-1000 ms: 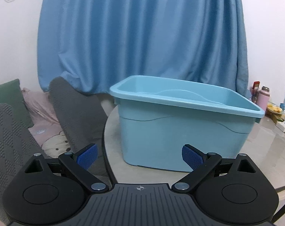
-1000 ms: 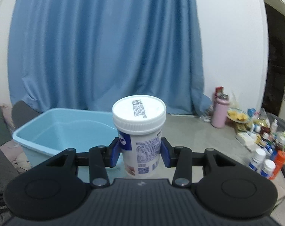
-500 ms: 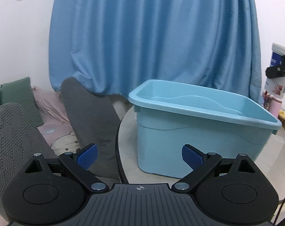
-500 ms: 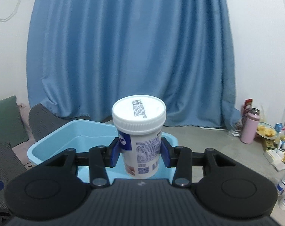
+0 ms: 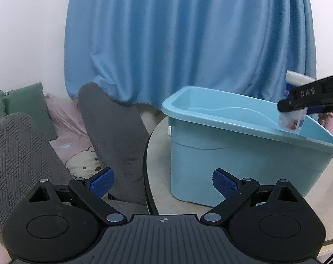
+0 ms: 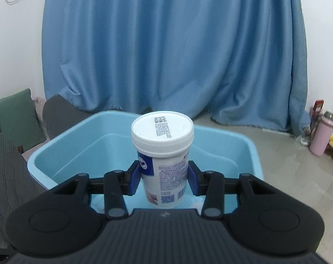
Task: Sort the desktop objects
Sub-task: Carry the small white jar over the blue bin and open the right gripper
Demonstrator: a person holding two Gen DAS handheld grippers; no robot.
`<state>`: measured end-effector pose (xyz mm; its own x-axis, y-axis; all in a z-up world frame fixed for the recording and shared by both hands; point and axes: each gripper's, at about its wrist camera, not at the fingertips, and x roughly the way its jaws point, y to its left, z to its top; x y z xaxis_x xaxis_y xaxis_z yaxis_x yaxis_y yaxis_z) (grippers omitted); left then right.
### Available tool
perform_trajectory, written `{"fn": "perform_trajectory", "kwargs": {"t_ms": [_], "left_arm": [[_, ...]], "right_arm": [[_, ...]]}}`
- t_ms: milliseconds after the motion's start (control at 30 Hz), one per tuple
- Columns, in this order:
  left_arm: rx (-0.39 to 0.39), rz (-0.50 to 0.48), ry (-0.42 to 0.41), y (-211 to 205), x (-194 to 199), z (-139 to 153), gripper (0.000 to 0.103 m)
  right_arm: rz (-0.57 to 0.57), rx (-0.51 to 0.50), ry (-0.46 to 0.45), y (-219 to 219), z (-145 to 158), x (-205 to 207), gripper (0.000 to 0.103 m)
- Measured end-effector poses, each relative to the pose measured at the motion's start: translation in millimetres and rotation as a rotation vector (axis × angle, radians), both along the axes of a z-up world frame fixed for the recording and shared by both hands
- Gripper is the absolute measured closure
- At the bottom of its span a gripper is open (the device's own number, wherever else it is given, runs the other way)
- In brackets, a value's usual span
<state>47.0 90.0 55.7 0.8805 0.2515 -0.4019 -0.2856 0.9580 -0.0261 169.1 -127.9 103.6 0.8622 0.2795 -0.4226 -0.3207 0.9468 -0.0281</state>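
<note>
One white jar (image 6: 163, 158), clamped in right gripper (image 6: 164, 177), now over blue bin (image 6: 253, 147) at frame centre, ready for release; left gripper (image 5: 163, 181) wide, empty.

Tub (image 6: 252, 154): stands on the bench (image 6: 298, 167), near its left edge, in front of the curtain (image 6: 166, 44).
Jar (image 6: 164, 154): upright between the right gripper (image 6: 164, 177) fingers (image 6: 134, 176), above the tub's opening.
Left gripper (image 5: 163, 181): before the tub's near left corner, fingers (image 5: 223, 183) apart, nothing between them.
Flask (image 6: 321, 135): on the bench, far right of the tub.
Sofa (image 5: 23, 145): left of the bench.
Cushion (image 6: 14, 114): on the sofa, far left.
</note>
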Motion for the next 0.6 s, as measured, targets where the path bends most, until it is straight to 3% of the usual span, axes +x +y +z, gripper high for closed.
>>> {"fn": "perform_trajectory", "kwargs": {"t_ms": [67, 133, 267, 600], "left_arm": [[-0.005, 0.001, 0.003, 1.3, -0.1, -0.7, 0.006], [-0.005, 0.004, 0.004, 2.0, -0.1, -0.8, 0.006], [-0.007, -0.003, 0.001, 2.1, 1.0, -0.8, 0.006], [-0.004, -0.033, -0.018, -4.5, -8.1, 3.6, 0.006]], "right_arm": [[-0.009, -0.009, 0.018, 2.6, -2.4, 2.9, 0.045], [-0.016, -0.032, 0.01, 5.1, -2.3, 1.5, 0.025], [-0.001, -0.016, -0.035, 0.1, 5.4, -11.8, 0.021], [-0.044, 0.031, -0.043, -20.0, 12.3, -37.5, 0.021]]}}
